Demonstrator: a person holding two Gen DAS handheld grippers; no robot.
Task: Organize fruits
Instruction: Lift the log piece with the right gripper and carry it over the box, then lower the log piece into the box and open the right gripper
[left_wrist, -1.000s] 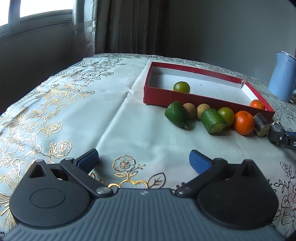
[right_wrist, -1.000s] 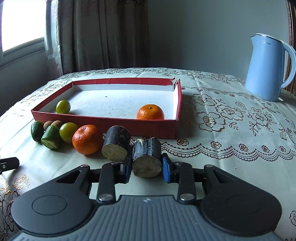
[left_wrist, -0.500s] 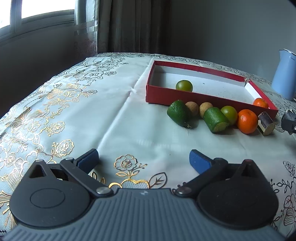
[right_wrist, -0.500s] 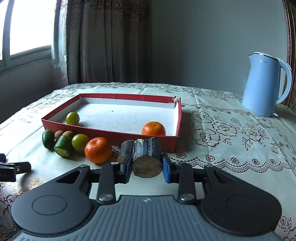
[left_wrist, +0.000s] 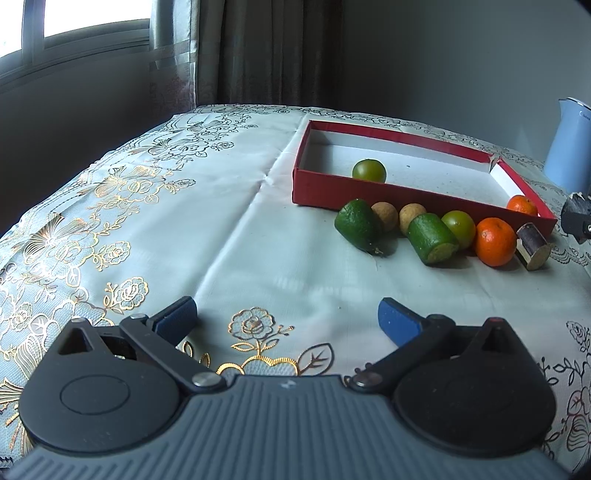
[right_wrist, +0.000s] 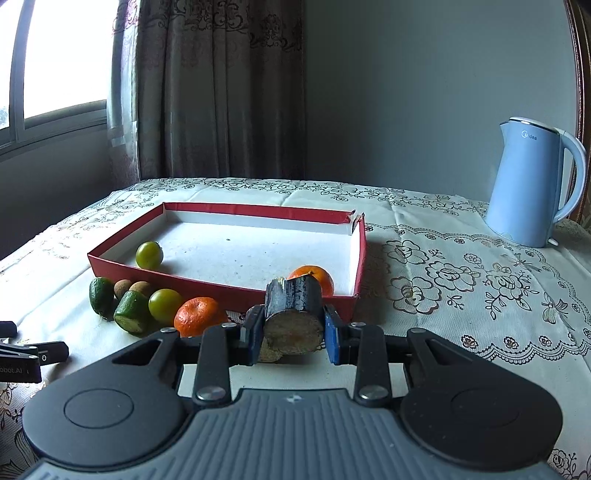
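My right gripper (right_wrist: 293, 338) fingers clamp the dark cane piece (right_wrist: 293, 314) just before the red box (right_wrist: 221, 293). Rounded bark could slip. Left gripper (left_wrist: 286, 319) wide open, empty.

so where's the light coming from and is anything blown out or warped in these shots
Right wrist view: the window at upper left is blown out white, and the kettle leans with fisheye bending. Left wrist view: the window is overexposed, the corners darken, and the tablecloth bulges.

I've a dark-barked sugarcane piece (right_wrist: 293, 314) lifted, cut end facing me; red tray (right_wrist: 221, 291) holds one green citrus (right_wrist: 149, 254) and one tangerine (right_wrist: 314, 277).
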